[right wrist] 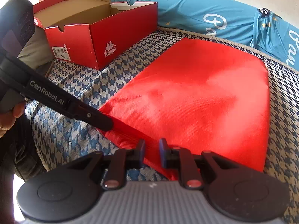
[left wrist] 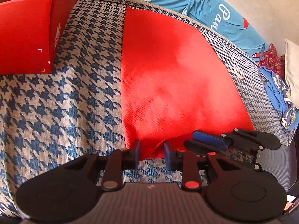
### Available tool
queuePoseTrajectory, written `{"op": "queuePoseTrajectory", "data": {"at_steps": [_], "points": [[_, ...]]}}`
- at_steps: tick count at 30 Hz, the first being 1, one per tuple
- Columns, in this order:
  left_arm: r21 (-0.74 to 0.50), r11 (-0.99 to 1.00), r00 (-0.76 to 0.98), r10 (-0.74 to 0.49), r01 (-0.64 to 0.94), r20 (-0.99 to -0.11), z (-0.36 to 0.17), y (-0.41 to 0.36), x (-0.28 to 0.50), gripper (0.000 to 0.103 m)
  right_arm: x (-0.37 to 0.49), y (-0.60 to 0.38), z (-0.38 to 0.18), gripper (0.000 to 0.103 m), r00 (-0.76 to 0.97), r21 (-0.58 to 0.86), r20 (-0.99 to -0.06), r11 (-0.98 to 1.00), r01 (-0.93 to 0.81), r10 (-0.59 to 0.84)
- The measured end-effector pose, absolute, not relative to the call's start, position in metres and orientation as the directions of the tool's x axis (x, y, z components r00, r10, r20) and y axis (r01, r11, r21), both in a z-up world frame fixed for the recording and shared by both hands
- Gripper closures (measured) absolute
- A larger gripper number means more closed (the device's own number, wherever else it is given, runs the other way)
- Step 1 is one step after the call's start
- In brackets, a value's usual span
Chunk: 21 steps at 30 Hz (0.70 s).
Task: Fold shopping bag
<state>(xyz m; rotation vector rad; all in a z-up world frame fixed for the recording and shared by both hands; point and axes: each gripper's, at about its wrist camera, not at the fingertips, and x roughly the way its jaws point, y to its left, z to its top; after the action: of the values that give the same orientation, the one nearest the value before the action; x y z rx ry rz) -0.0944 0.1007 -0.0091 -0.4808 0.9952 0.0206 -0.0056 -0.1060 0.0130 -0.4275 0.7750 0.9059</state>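
Red shoebox [right wrist: 97, 37] open, looks empty. Shopping bag [right wrist: 196, 100] flat on bed [left wrist: 65, 97]; both grippers' fingers spread at its near edge: left gripper [left wrist: 151, 152], right gripper [right wrist: 151, 153].

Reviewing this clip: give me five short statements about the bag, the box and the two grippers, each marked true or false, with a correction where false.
1. The red bag lies flat on the houndstooth cover. True.
2. The shoe box is closed with a lid. False: it stands open and looks empty.
3. Both the left gripper and the right gripper sit at the bag's near edge. True.
4. The bag lies inside the box. False: it lies on the cover, apart from the box.
5. The right gripper is clamped shut. False: a gap shows between its fingers.
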Motion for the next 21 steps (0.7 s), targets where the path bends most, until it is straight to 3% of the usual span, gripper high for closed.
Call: {"op": "queuePoseTrajectory", "data": {"at_steps": [5,7,9,14,21], "points": [[-0.3,0.91,0.551,-0.1,-0.286,-0.829,-0.007,0.095,-0.095,0.071,-0.008,-0.104,0.013,0.089,0.388,-0.032,-0.754,0.56,-0.828,0.53],[-0.251,0.915,0.549,-0.04,-0.317,-0.835,-0.004,0.095,-0.098,0.054,-0.008,-0.103,0.012,0.089,0.39,-0.036,-0.754,0.56,-0.828,0.528],[-0.206,0.917,0.547,0.015,-0.341,-0.837,-0.002,0.097,-0.101,0.053,-0.008,-0.103,0.012,0.089,0.389,-0.035,-0.755,0.56,-0.828,0.528],[-0.23,0.929,0.666,0.023,-0.289,-0.746,0.019,0.094,-0.112,0.055,-0.007,-0.102,0.013,0.089,0.384,-0.031,-0.757,0.559,-0.829,0.528],[-0.227,0.974,0.716,-0.152,-0.009,-0.682,0.029,0.063,-0.126,0.055,-0.007,-0.104,0.013,0.089,0.379,-0.027,-0.756,0.554,-0.832,0.533]]}}
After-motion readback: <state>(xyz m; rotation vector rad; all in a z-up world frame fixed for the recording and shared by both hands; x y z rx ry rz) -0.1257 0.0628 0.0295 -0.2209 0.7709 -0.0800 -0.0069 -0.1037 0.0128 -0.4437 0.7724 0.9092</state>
